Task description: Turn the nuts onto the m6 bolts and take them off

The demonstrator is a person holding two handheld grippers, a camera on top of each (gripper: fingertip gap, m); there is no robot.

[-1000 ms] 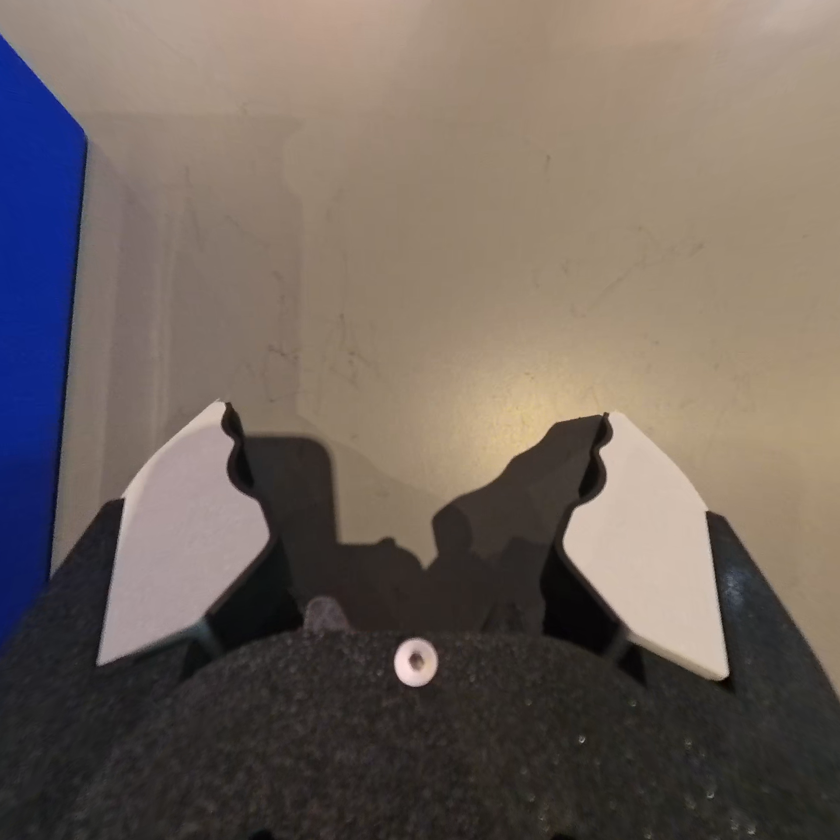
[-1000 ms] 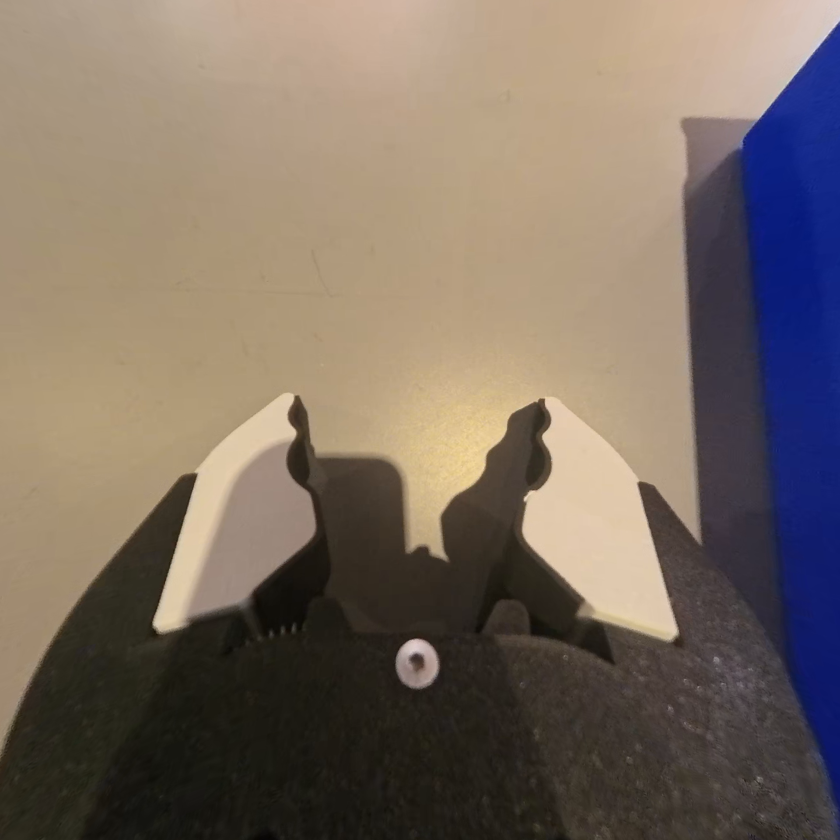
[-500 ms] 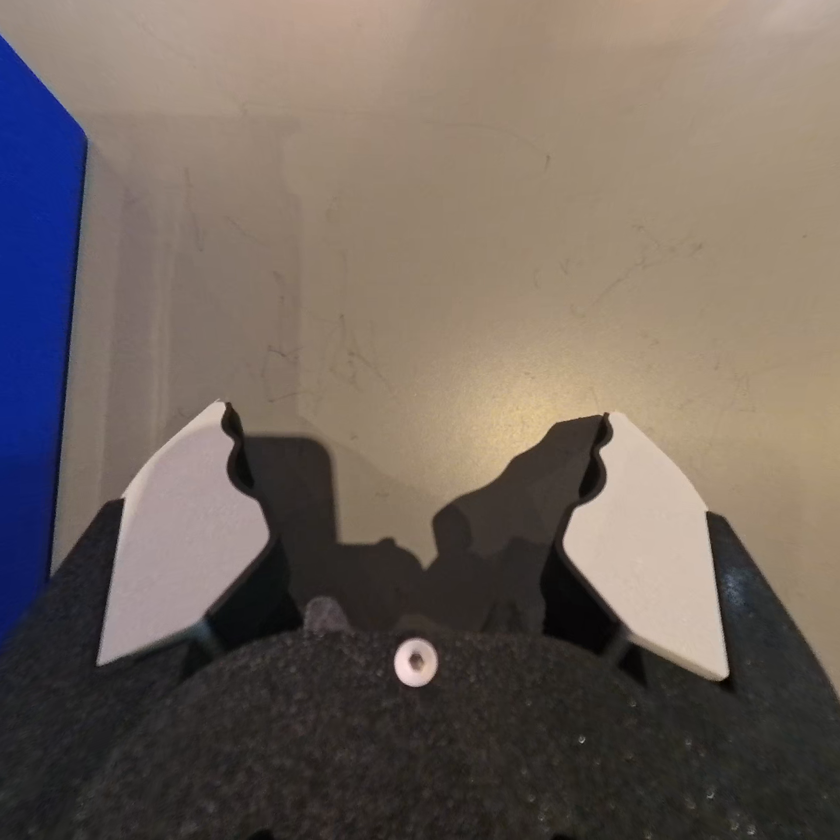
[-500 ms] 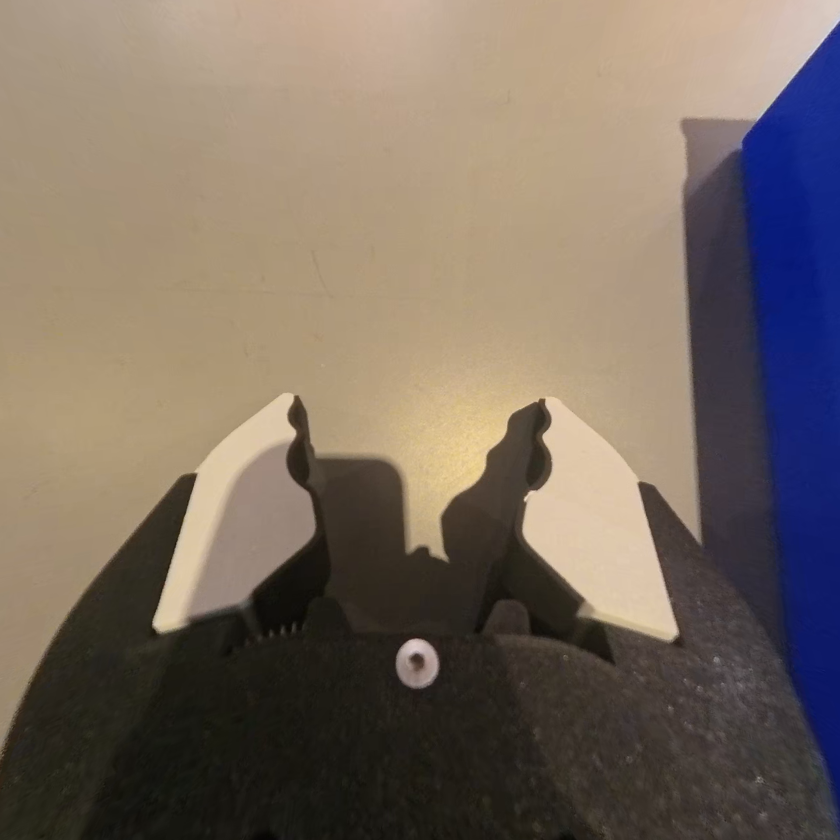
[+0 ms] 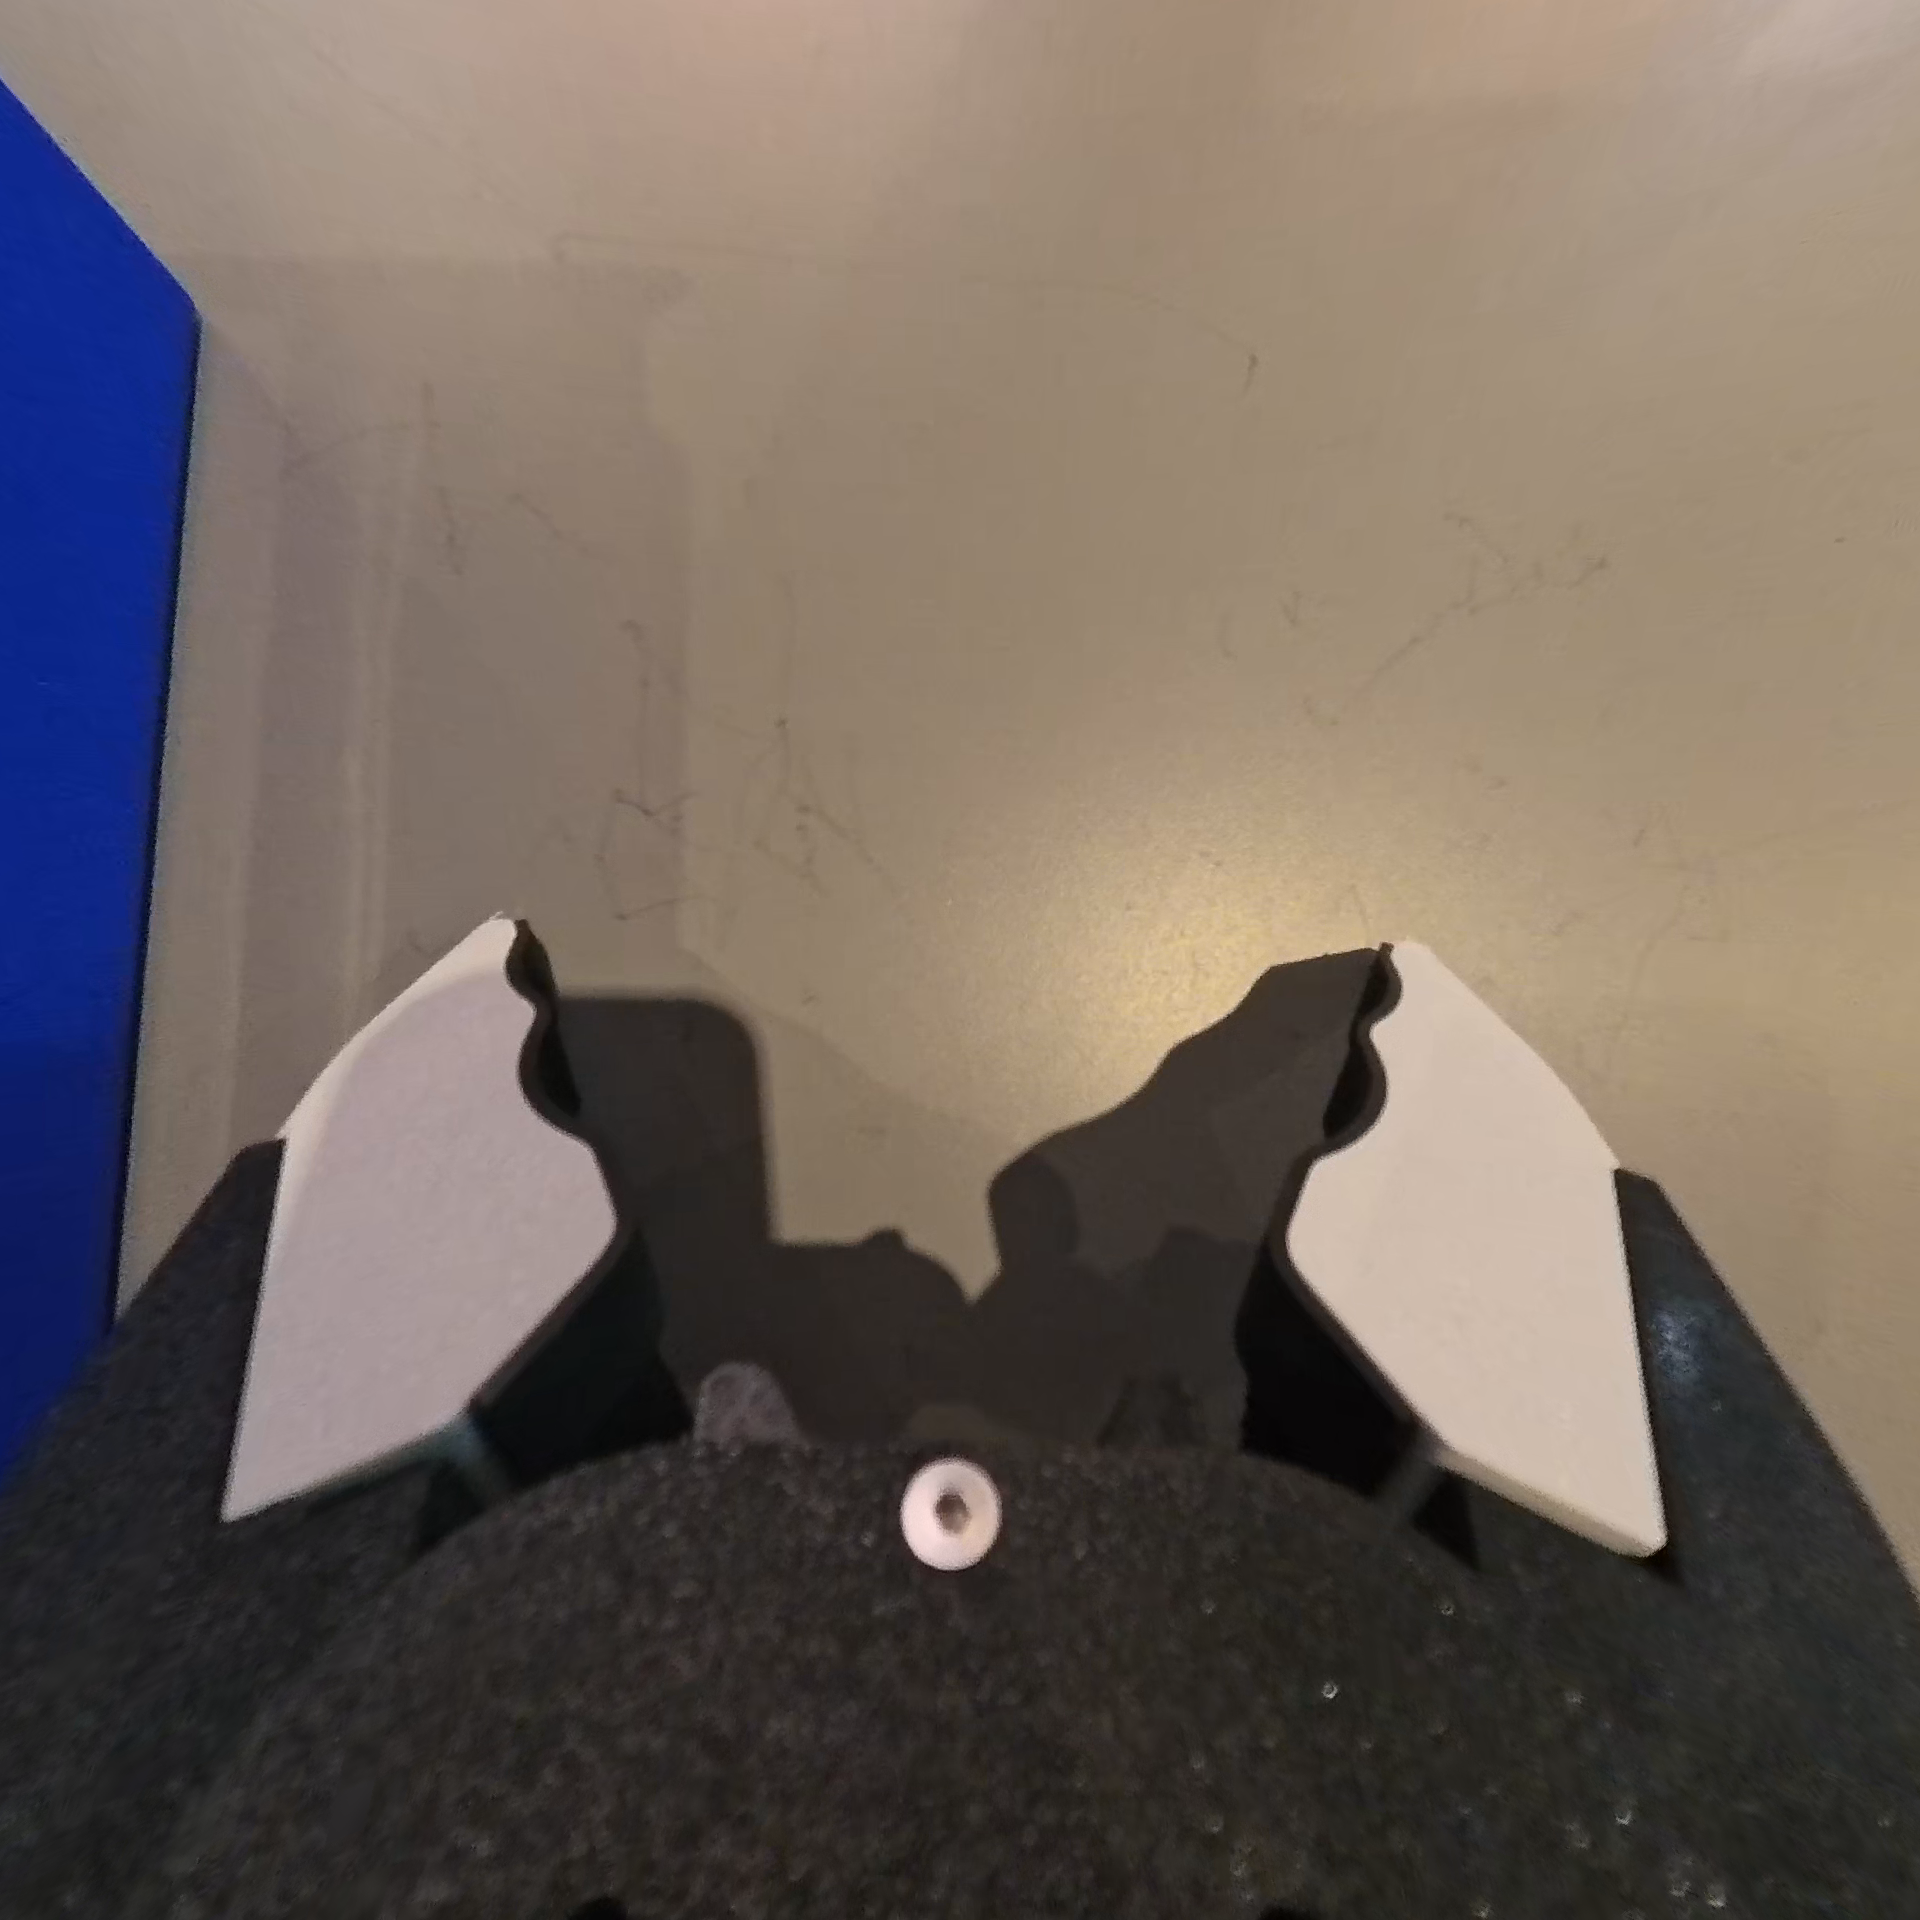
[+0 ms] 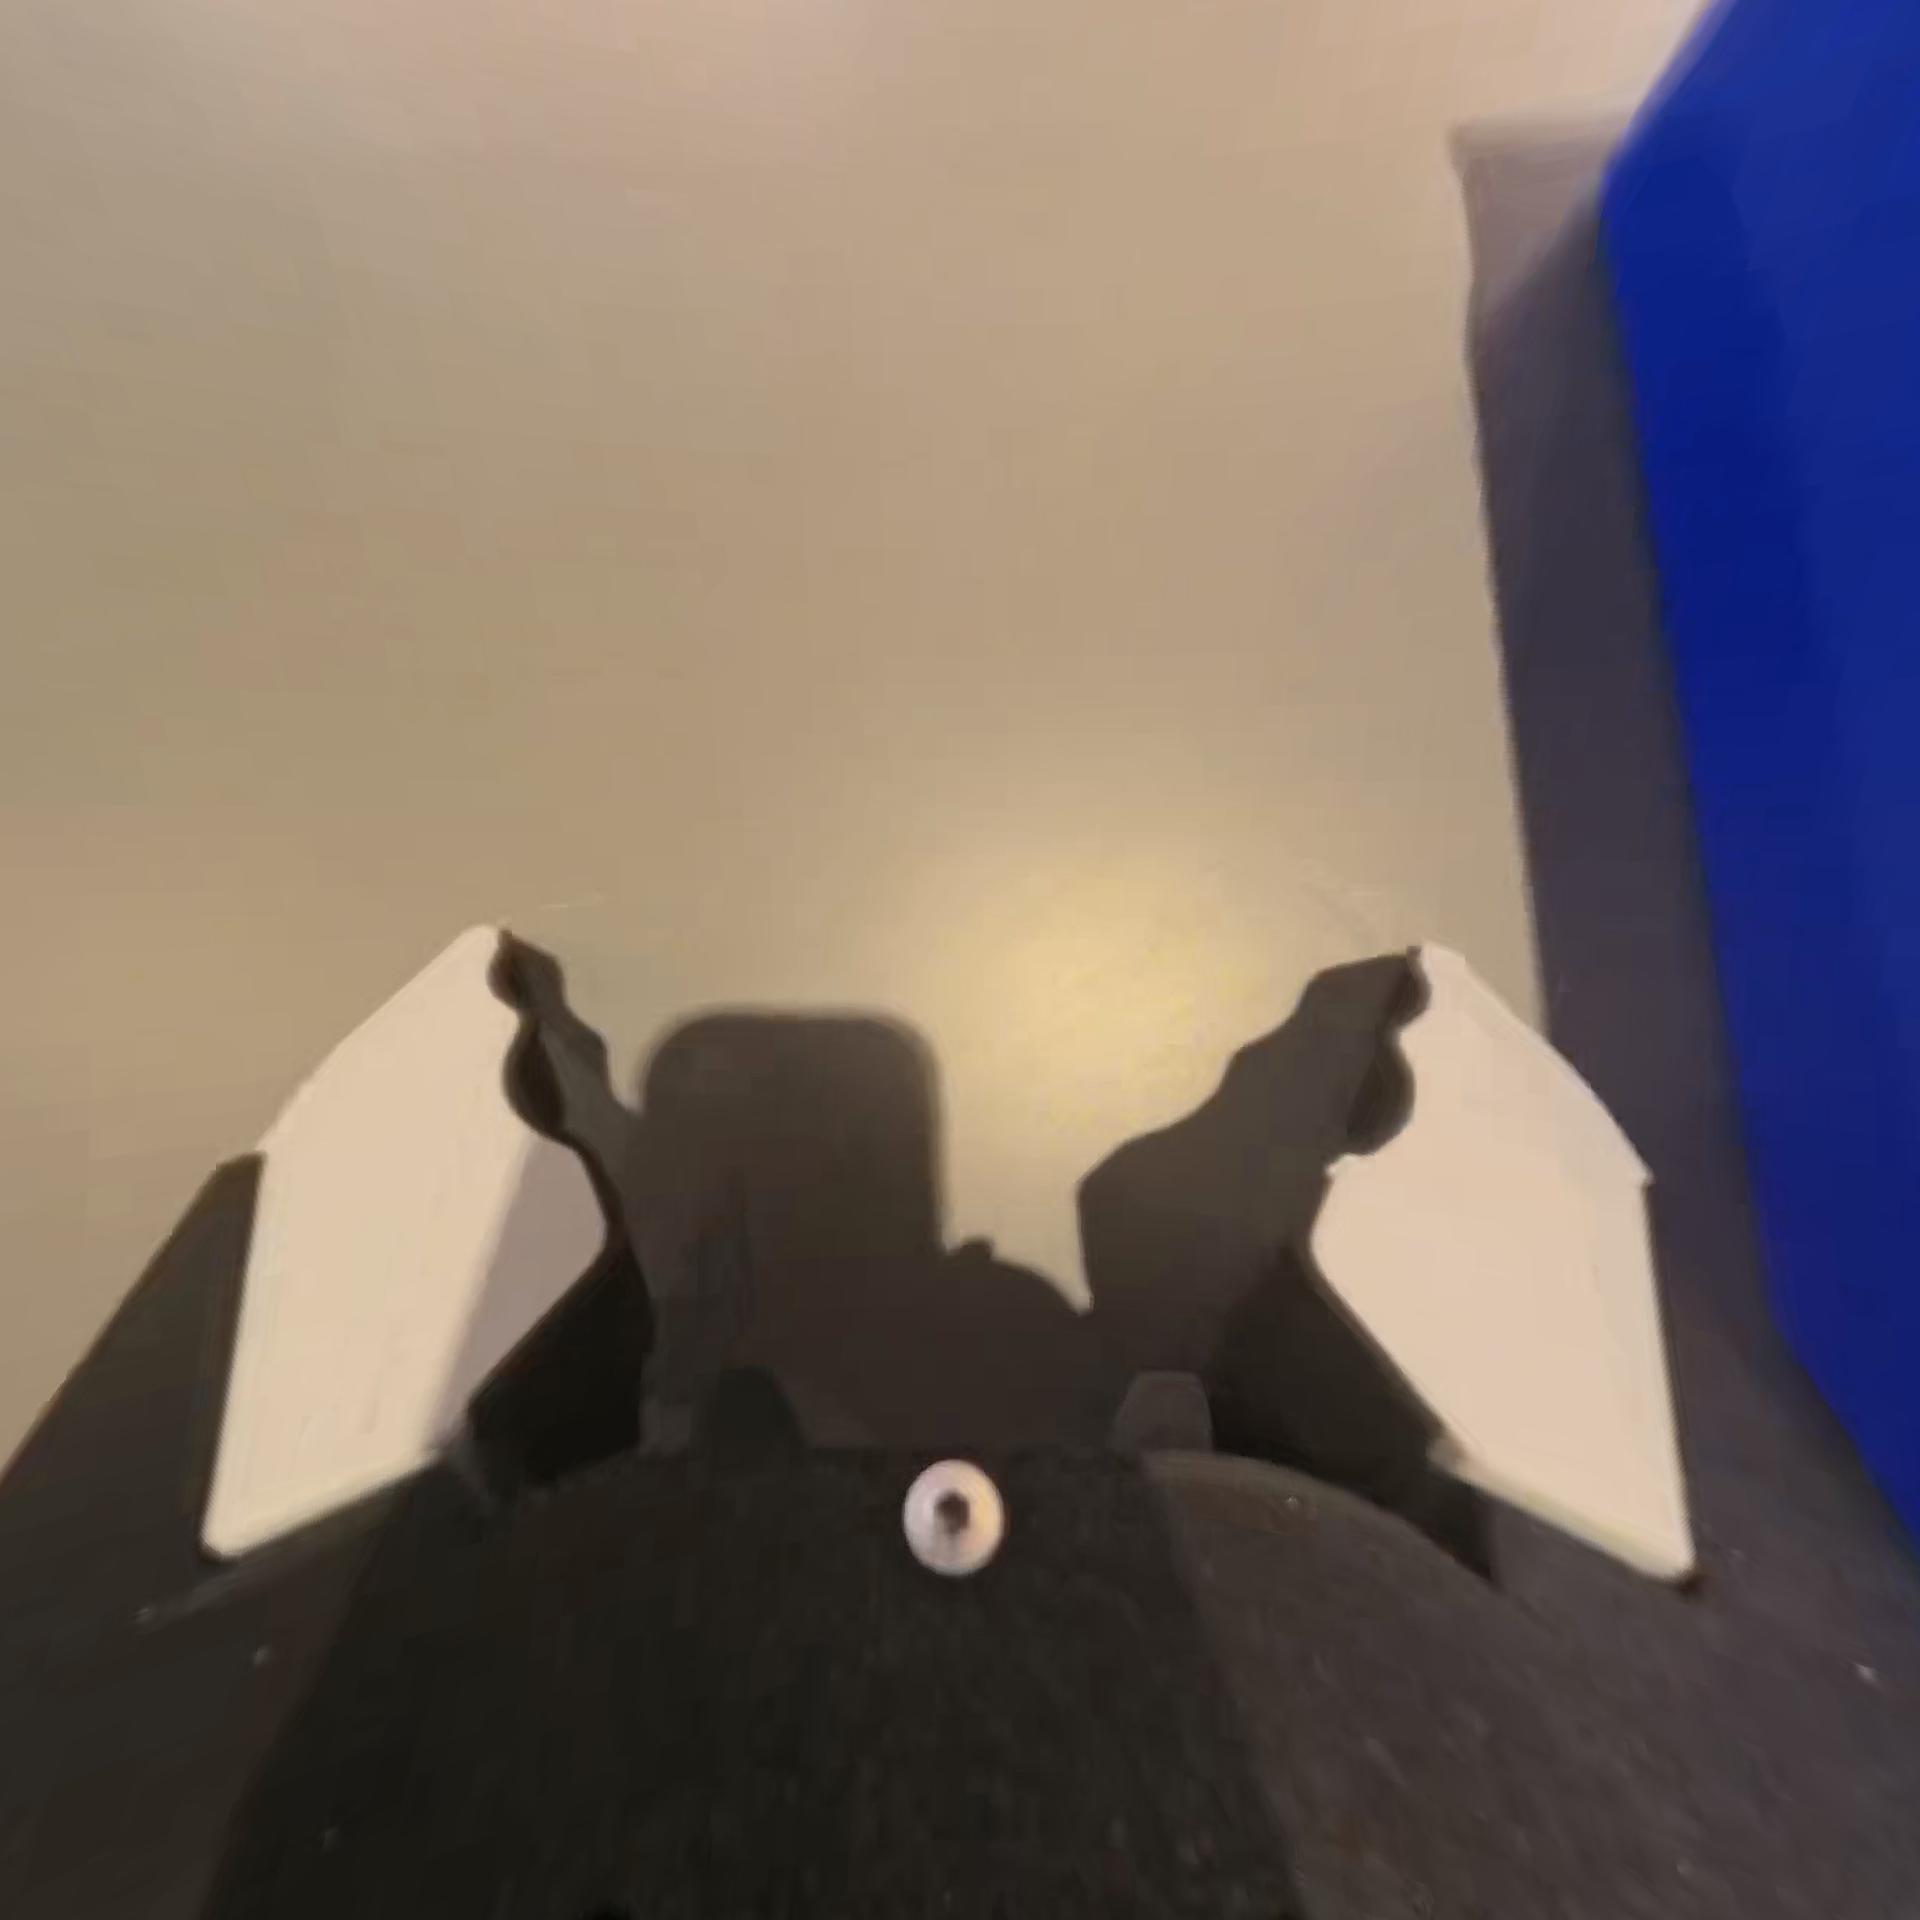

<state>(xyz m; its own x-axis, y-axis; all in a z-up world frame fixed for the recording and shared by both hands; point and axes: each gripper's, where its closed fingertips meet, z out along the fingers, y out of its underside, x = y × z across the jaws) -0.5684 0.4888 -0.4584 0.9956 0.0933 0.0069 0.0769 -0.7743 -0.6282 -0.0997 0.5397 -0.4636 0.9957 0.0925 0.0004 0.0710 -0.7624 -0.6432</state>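
Right gripper (image 6: 956, 940) spread wider than before, empty, view blurred; blue box (image 6: 1766, 727) at 3 o'clock. Left gripper (image 5: 951, 935) unchanged, wide apart, empty.

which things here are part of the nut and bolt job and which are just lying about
Part of the job:
- left gripper, jaws wide open, nothing between them
- right gripper, jaws wide open, nothing between them
- no nuts or bolts show in either view

Just there:
- beige tabletop
- blue box at the edge

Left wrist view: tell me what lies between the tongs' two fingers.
Nothing. In the left wrist view the left tongs stand wide open over bare beige tabletop, with only their own shadow there. No nut or bolt shows.
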